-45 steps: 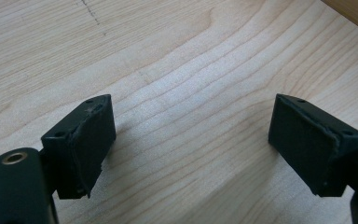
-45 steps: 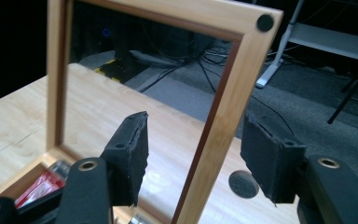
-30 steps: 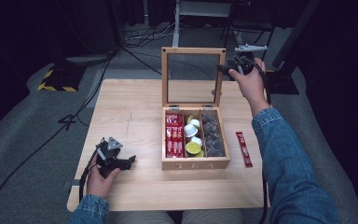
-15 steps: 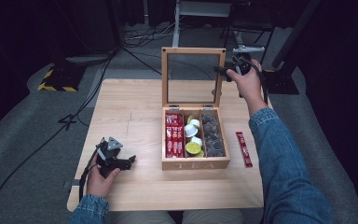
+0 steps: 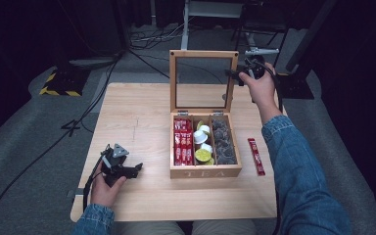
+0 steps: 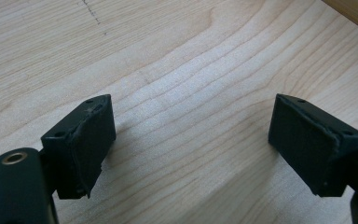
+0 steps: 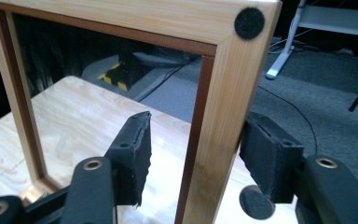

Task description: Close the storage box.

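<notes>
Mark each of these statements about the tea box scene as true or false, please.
1. The lid of the tea box stands upright and open. True.
2. The right tool has the lid's frame post between its jaws. True.
3. The left tool holds a red sachet. False: its jaws are open over bare table.
4. A red sachet lies on the table to the right of the box. True.
5. The middle compartment holds the dark pods. False: they fill the right compartment; the middle one holds white and yellow-green capsules.
</notes>
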`<move>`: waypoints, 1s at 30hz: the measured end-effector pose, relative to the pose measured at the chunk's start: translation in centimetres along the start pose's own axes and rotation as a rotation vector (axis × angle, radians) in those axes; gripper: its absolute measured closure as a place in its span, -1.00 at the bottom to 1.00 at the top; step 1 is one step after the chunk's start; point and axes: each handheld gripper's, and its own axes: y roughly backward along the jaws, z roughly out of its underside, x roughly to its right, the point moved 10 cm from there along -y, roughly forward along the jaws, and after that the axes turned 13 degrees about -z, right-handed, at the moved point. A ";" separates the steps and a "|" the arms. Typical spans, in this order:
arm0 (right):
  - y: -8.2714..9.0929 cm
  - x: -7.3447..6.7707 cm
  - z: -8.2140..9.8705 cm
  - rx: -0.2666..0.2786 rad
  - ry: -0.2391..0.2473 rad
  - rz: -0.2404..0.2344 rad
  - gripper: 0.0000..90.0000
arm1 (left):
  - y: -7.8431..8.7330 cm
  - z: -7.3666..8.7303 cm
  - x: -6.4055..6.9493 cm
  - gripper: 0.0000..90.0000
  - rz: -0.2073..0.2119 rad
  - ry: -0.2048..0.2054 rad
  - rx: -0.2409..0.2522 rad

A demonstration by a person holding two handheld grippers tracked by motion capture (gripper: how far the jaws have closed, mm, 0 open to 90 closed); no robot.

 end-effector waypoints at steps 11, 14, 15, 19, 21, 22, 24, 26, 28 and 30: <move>3.9 -3.0 0.2 0.034 0.040 -0.036 0.08 | -0.3 -0.3 0.0 -0.67 -0.008 -0.005 0.000; 5.0 -3.9 0.3 0.043 0.066 -0.037 0.11 | -0.4 -0.5 0.1 -0.67 -0.008 0.000 -0.002; 5.3 -4.2 0.3 0.046 0.072 -0.039 0.12 | -0.5 -0.6 0.2 -0.67 -0.007 0.005 -0.002; 6.5 -5.1 0.6 0.055 0.074 -0.052 0.17 | -0.7 -0.8 0.4 -0.67 -0.006 -0.002 -0.005; 6.9 -5.5 0.9 0.053 0.071 -0.062 0.18 | -0.9 -1.0 0.5 -0.67 -0.002 -0.004 -0.004; 7.1 -5.7 1.1 0.049 0.072 -0.065 0.18 | -1.0 -1.1 0.5 -0.67 -0.005 -0.005 -0.001; 7.4 -6.0 1.5 0.032 0.071 -0.071 0.13 | -1.1 -1.2 0.7 -0.67 -0.002 -0.001 -0.003; 7.7 -6.3 1.9 0.031 0.072 -0.075 0.13 | -1.2 -1.3 0.7 -0.67 -0.003 0.001 -0.004; 8.0 -6.4 2.2 0.025 0.078 -0.062 0.12 | -1.3 -1.4 0.7 -0.67 -0.007 -0.001 -0.002; 8.4 -6.6 2.5 0.024 0.077 -0.062 0.10 | -1.3 -1.5 0.8 -0.67 -0.006 0.004 -0.003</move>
